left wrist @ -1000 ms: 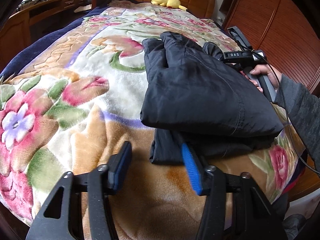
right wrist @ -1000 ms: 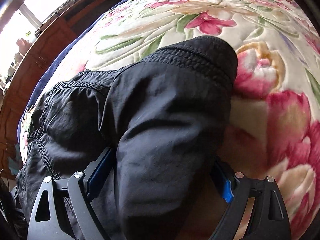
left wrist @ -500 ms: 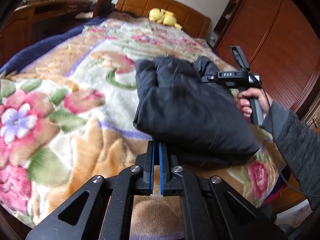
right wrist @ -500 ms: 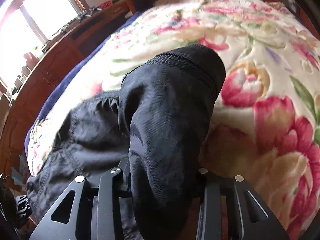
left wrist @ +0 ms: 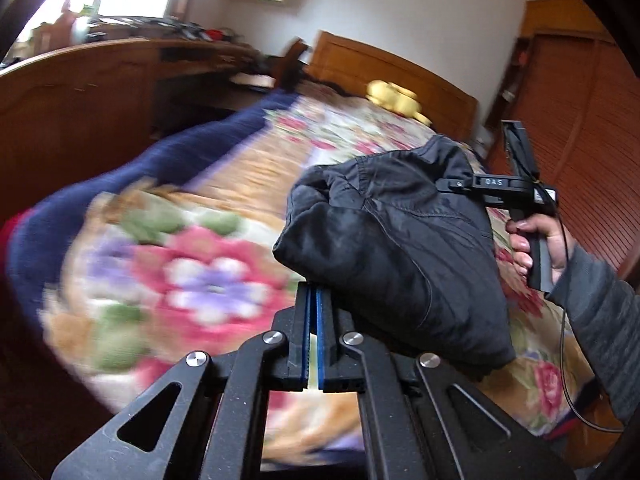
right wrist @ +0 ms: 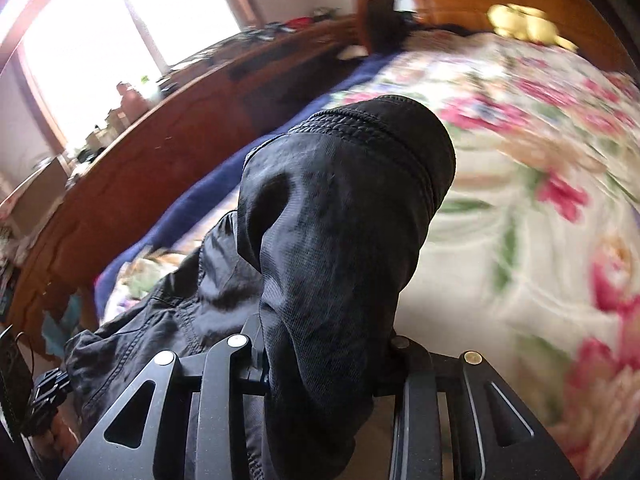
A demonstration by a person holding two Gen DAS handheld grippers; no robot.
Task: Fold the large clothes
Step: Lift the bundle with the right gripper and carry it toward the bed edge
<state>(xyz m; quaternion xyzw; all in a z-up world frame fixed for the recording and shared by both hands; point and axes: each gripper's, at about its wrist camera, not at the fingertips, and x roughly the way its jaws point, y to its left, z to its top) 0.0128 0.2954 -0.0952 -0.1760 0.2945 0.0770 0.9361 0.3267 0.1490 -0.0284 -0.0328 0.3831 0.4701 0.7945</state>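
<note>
In the left wrist view, the left gripper (left wrist: 312, 304) comes up from 6 o'clock to the middle of the picture. Its two blue-lined fingers stand pressed together with only a hairline between them. The tips meet the lower edge of the black garment (left wrist: 396, 248), and a thin fold of the cloth seems to be caught there, though the tips are partly hidden by it. The garment is a folded bundle at about 3 o'clock from the centre, raised above the floral blanket (left wrist: 192, 280) that covers the bed. At 3 o'clock a hand (left wrist: 540, 244) in a grey sleeve (left wrist: 600, 320) holds the handle of the right gripper (left wrist: 448, 184), whose front end goes into the far side of the garment. At 12 o'clock a yellow soft toy (left wrist: 394, 96) lies by the wooden headboard (left wrist: 384, 68). A wooden desk (left wrist: 80, 92) stands at 10 o'clock.

In the right wrist view, the black garment (right wrist: 340, 232) fills the centre and hangs thick between the fingers of the right gripper (right wrist: 320, 368). The jaws are closing and are held partly apart by the bunched cloth, which they press from both sides. More of the garment falls toward 8 o'clock. The floral blanket (right wrist: 520, 200) spreads over 3 o'clock, blurred. A bright window (right wrist: 100, 40) is at 10 o'clock.
</note>
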